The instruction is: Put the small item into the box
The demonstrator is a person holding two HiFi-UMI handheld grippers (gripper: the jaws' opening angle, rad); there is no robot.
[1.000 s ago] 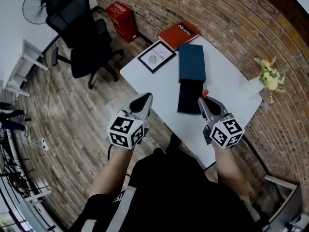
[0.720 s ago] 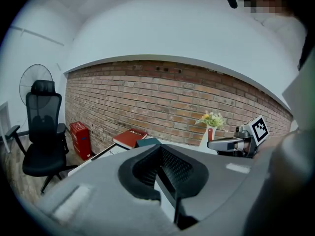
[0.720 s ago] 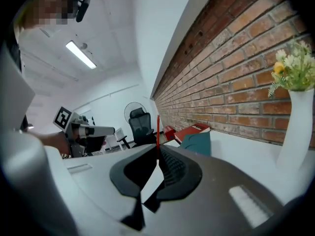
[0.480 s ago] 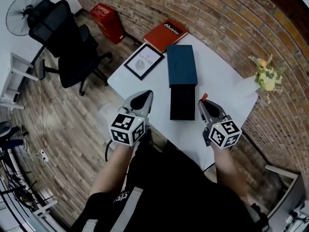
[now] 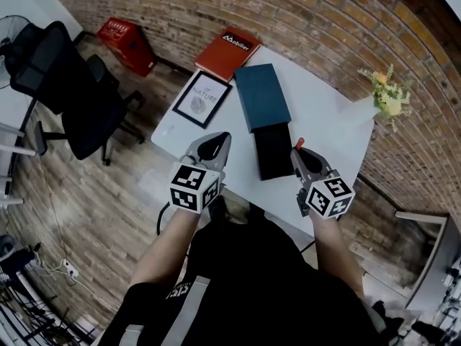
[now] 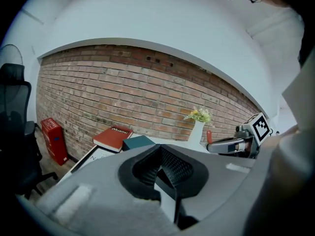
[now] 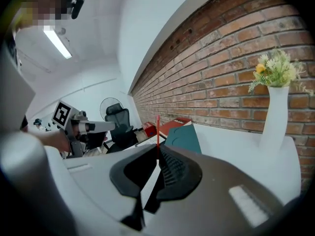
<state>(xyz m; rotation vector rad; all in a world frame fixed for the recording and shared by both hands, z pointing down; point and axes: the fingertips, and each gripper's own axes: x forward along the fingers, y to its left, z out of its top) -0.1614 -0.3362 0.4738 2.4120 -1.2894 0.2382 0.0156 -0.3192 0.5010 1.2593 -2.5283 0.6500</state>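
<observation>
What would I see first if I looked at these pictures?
The right gripper pinches a small red thing above the white table's near edge, beside a flat black box. A teal lid lies just behind the box, and yellow flowers in a white vase stand at the right corner.

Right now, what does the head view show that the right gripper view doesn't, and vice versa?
Only the head view: the black box base, lying beside the tip of the right gripper, and that gripper's marker cube.

Only the right gripper view: the ceiling light, and the jaws seen pressed together on the thin red item.

Both: the red item's tip, the teal lid, red book, vase of flowers, office chair and left gripper.
</observation>
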